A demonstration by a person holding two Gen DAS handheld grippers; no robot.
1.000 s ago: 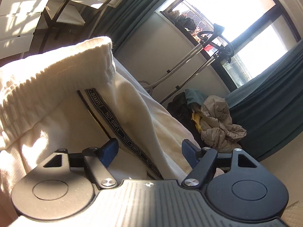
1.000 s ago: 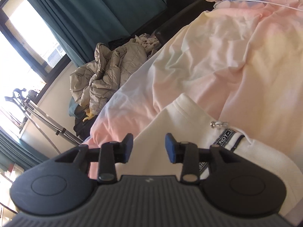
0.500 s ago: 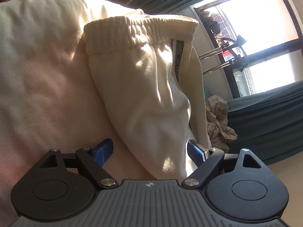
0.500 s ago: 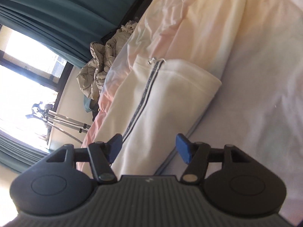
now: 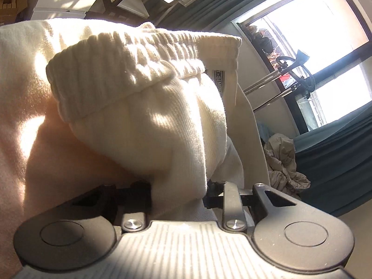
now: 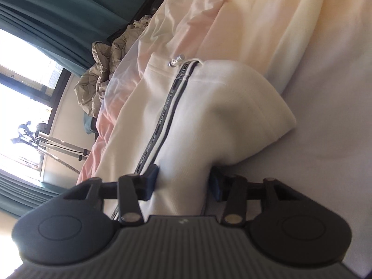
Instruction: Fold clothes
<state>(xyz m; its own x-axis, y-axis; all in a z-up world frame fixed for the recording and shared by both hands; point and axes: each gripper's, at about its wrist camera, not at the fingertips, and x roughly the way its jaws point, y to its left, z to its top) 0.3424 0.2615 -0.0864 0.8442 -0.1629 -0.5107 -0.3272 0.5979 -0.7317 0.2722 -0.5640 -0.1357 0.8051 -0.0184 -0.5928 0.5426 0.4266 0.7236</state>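
Cream knit trousers [image 5: 162, 121] with a ribbed waistband [image 5: 139, 69] and a dark lettered side stripe [image 6: 162, 121] lie on a pale pink bed cover [image 6: 267, 23]. My left gripper [image 5: 179, 190] is shut on a fold of the trousers below the waistband; its fingertips are hidden by cloth. My right gripper [image 6: 183, 181] is shut on the trousers beside the stripe, near the folded end [image 6: 267, 121]. A metal drawstring tip [image 6: 176, 60] lies on the cloth further along.
A crumpled beige jacket [image 5: 283, 162] lies in a heap by the teal curtains [image 5: 337, 162], also in the right wrist view [image 6: 104, 65]. A garment steamer stand [image 5: 290, 69] is by the bright window. Lilac bed sheet [image 6: 337, 162] lies to the right.
Both grippers moved forward onto the trousers and closed on the cloth. Half a second ago both stood open with the fabric between their fingers.
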